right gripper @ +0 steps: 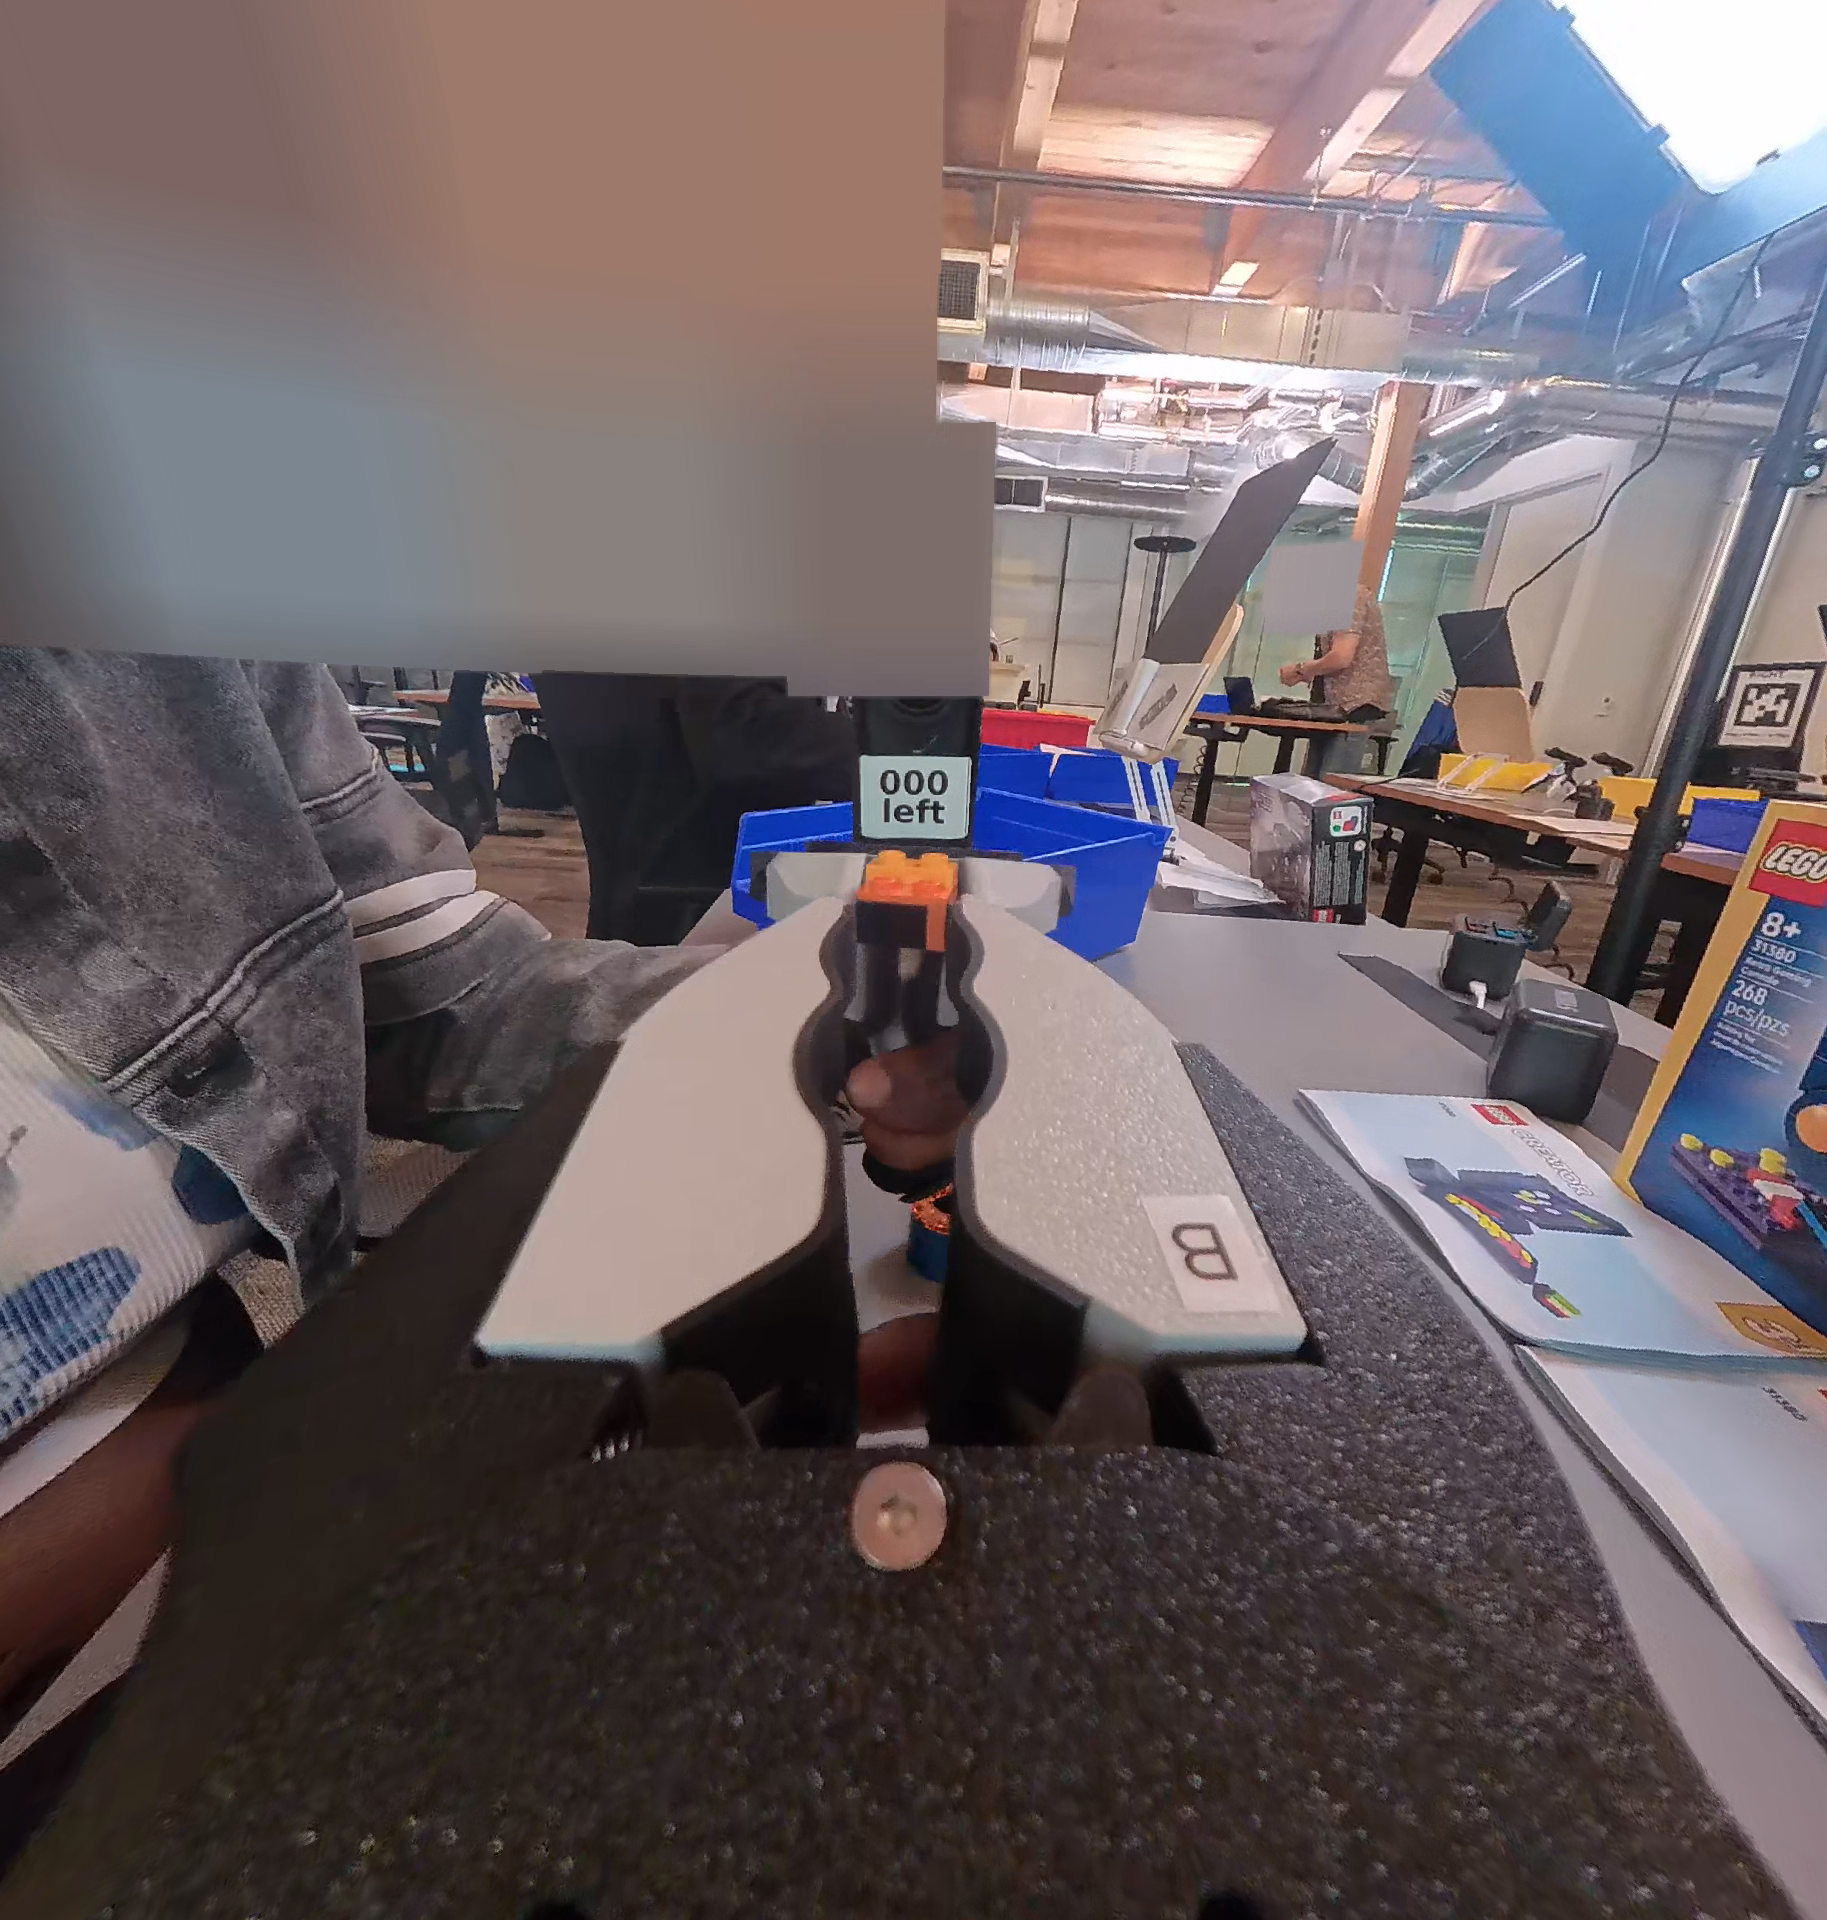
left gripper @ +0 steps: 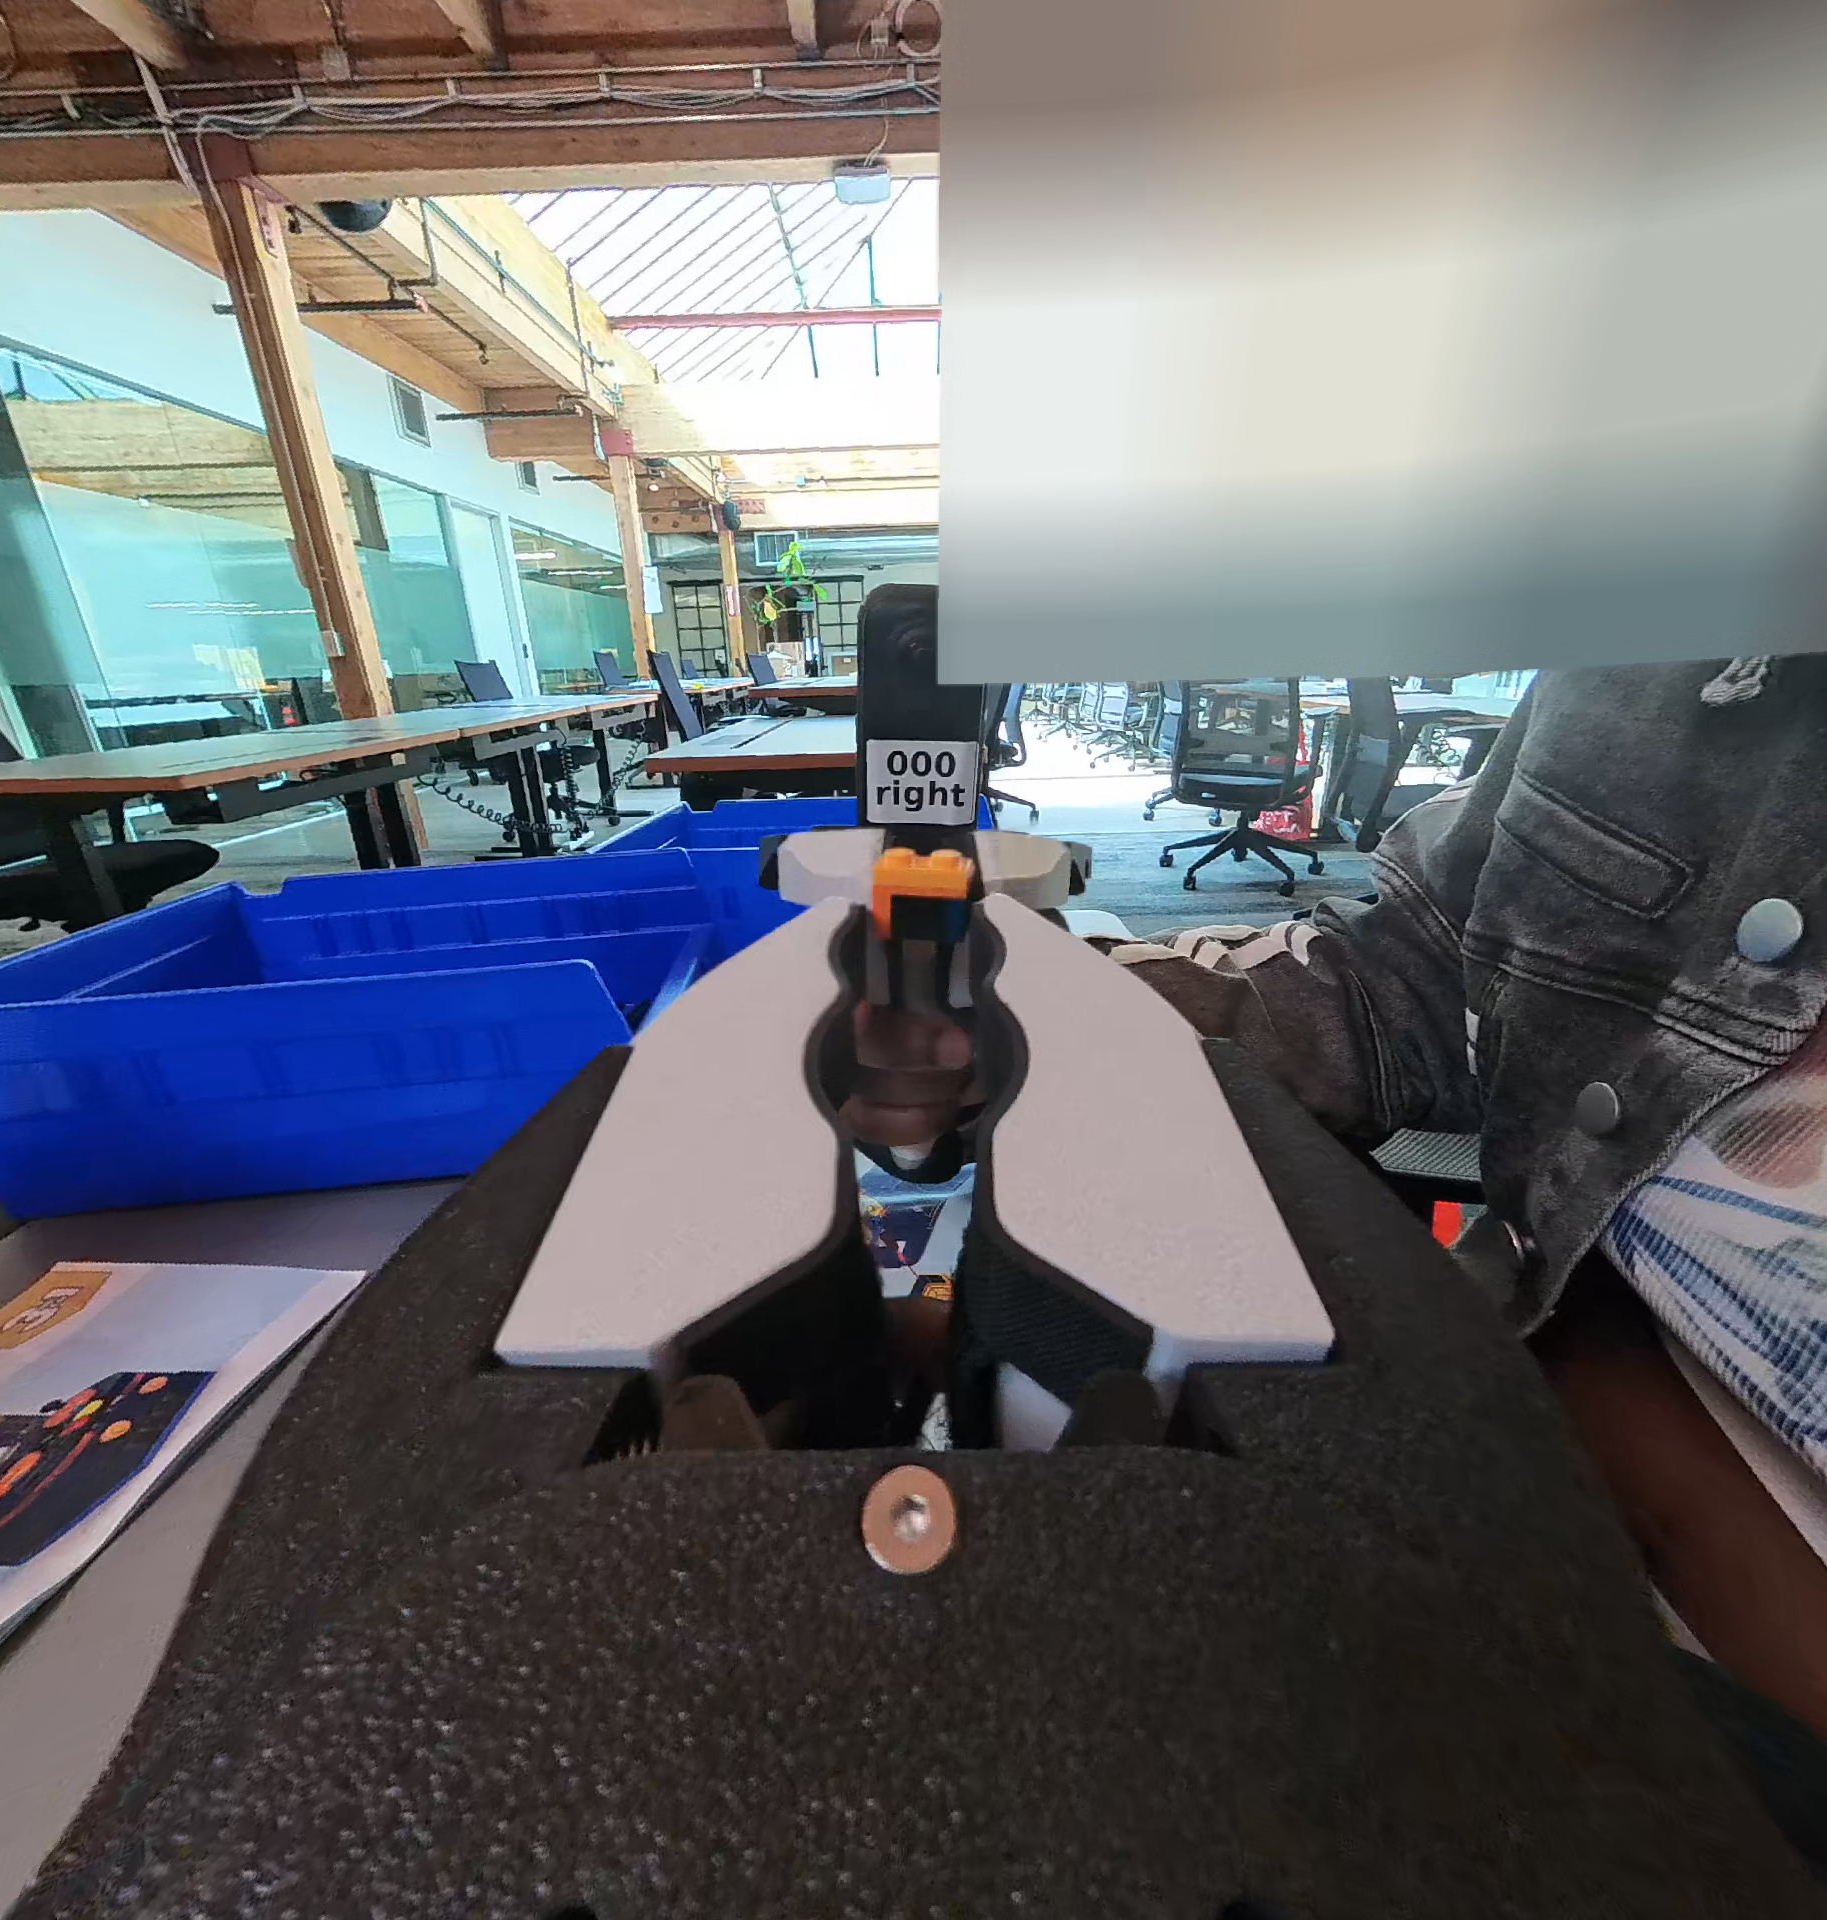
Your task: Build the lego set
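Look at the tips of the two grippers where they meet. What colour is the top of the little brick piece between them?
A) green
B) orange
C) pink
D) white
B: the small brick piece at the meeting fingertips has an orange studded top over a black part, seen the same way from the right wrist view.
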The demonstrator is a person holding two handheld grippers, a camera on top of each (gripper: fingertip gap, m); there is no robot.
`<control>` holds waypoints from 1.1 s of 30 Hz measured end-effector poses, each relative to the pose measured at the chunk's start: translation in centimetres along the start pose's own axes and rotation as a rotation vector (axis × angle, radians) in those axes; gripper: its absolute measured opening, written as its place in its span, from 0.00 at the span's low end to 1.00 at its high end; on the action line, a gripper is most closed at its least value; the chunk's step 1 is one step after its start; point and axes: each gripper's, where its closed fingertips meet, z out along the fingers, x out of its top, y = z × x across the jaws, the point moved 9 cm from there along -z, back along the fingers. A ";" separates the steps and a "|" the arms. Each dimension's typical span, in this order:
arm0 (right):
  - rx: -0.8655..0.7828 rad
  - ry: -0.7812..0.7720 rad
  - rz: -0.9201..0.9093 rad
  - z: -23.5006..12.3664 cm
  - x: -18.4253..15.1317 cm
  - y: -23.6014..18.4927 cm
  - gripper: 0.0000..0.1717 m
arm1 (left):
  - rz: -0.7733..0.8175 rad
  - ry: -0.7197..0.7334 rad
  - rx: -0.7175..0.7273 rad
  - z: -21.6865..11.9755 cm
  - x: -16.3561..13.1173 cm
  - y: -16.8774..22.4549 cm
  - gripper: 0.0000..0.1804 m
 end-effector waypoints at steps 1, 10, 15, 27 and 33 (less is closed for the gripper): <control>0.000 -0.001 -0.001 0.0 0.0 0.0 0.09 | 0.003 0.002 -0.003 0.0 0.0 0.0 0.09; -0.048 0.041 -0.046 -2.0 2.1 0.7 0.13 | -0.070 -0.011 -0.061 0.0 -0.3 -0.1 0.09; -0.243 0.228 -0.079 -6.7 5.1 2.1 0.09 | -0.113 0.008 -0.182 -0.2 -0.5 0.2 0.09; -0.102 -0.010 -0.066 -4.6 3.6 1.5 0.08 | -0.519 0.127 -0.773 -1.5 -0.2 1.5 0.09; -0.133 0.027 -0.062 -5.4 4.0 1.9 0.08 | -0.472 0.057 -0.797 -1.3 -0.3 2.2 0.09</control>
